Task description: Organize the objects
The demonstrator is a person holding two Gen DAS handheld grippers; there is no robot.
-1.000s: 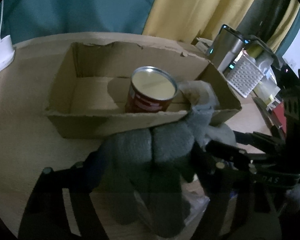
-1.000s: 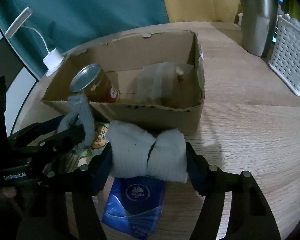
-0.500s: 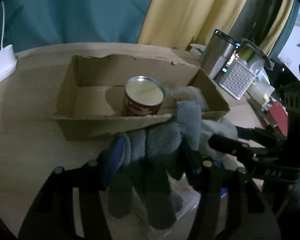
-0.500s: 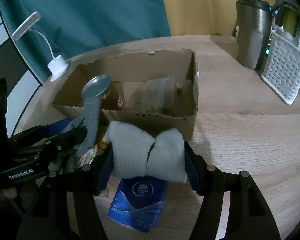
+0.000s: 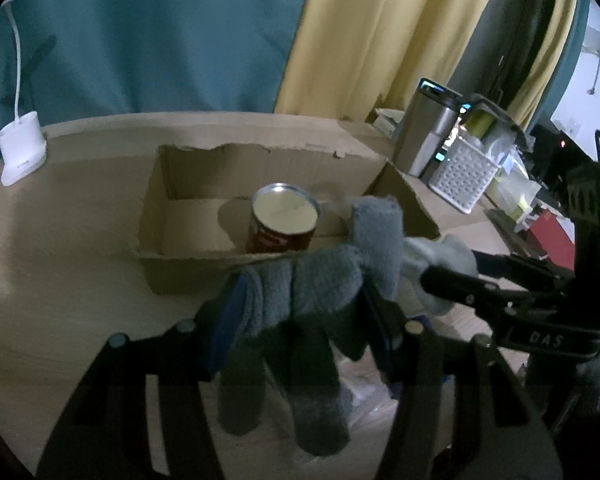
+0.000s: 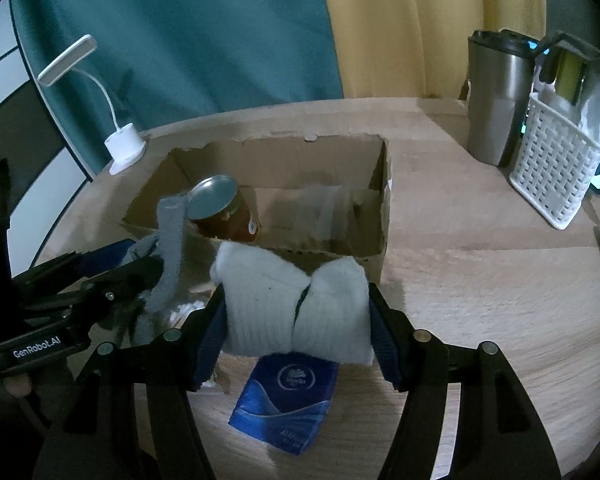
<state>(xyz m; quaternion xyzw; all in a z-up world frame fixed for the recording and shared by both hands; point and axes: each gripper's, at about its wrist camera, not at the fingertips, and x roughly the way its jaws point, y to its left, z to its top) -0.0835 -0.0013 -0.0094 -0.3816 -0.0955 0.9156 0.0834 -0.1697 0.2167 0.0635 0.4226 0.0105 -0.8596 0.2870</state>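
Observation:
My left gripper (image 5: 304, 312) is shut on a grey knit glove (image 5: 312, 300) whose fingers hang down; it also shows in the right wrist view (image 6: 170, 248). My right gripper (image 6: 296, 312) is shut on a white folded glove (image 6: 296, 304), seen at the left wrist view's right (image 5: 444, 264). Both are held above the table in front of an open cardboard box (image 5: 188, 272) (image 6: 380, 216). A red can (image 5: 284, 220) (image 6: 224, 212) stands in the box. A blue tissue pack (image 6: 288, 404) lies on the table under my right gripper.
A white desk lamp (image 6: 120, 148) (image 5: 20, 152) stands at the back left. A steel tumbler (image 6: 496, 100) and a white plastic basket (image 6: 556, 176) stand at the right. A clear plastic bag (image 5: 364, 392) lies under my left gripper. The wooden table (image 6: 480, 280) extends right.
Both grippers have risen and pulled back from the box with their gloves. The box and can look farther away and lower.

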